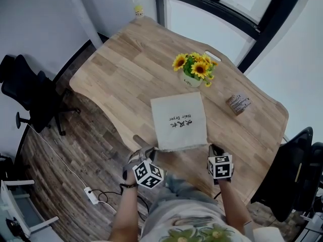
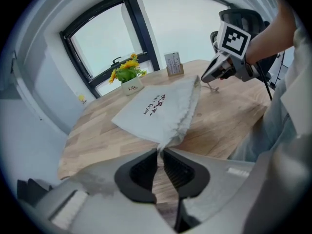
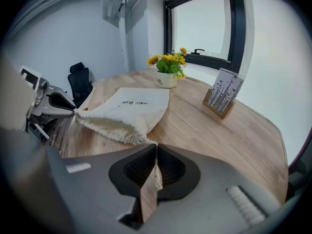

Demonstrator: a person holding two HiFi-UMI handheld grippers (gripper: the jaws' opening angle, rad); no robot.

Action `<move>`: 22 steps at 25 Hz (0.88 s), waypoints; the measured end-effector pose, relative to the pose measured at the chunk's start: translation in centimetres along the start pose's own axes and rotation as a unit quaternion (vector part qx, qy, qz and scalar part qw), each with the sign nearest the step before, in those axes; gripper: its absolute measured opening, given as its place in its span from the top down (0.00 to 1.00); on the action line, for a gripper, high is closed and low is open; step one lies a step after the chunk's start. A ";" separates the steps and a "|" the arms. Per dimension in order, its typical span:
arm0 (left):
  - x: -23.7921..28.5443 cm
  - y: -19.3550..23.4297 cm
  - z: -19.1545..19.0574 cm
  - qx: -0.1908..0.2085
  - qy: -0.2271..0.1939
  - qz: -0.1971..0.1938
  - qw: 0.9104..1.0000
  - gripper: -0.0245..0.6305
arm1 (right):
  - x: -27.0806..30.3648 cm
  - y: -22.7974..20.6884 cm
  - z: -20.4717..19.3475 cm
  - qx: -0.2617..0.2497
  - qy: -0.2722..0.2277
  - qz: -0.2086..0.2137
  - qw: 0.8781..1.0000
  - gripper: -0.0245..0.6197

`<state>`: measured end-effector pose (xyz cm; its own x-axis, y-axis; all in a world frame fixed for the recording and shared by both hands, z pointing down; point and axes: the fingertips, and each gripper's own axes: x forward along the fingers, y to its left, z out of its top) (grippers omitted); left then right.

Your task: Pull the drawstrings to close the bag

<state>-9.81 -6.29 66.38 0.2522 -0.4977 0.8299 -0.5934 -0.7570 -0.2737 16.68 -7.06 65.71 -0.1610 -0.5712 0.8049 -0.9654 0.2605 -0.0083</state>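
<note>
A cream drawstring bag (image 1: 179, 121) with black print lies flat on the wooden table (image 1: 126, 69), its gathered mouth toward the near edge. At the mouth's left corner my left gripper (image 1: 151, 151) has its jaws pinched on the left drawstring (image 2: 159, 145), seen in the left gripper view. My right gripper (image 1: 212, 149) sits at the right corner, shut on the right drawstring (image 3: 155, 172), whose end hangs down between the jaws. The puckered mouth (image 3: 114, 128) stretches between the two grippers. Each gripper appears in the other's view: the right gripper (image 2: 207, 77) and the left gripper (image 3: 73, 110).
A pot of sunflowers (image 1: 194, 69) stands just beyond the bag. A small card stand (image 1: 238, 104) sits to the right of it. Black office chairs stand left (image 1: 30, 92) and right (image 1: 303, 170) of the table. A power strip (image 1: 92, 195) lies on the floor.
</note>
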 end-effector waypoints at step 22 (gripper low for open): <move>3.3 -1.3 -1.1 0.094 0.043 -0.035 0.994 0.71 | 0.0 0.6 -0.8 -0.003 0.017 0.013 1.000 0.94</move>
<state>-9.10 -6.48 70.02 0.2161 -0.4093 0.8864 -0.4211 -0.8582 -0.2936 16.30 -6.33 66.15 -0.1798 -0.5374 0.8239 -0.9596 0.2803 -0.0266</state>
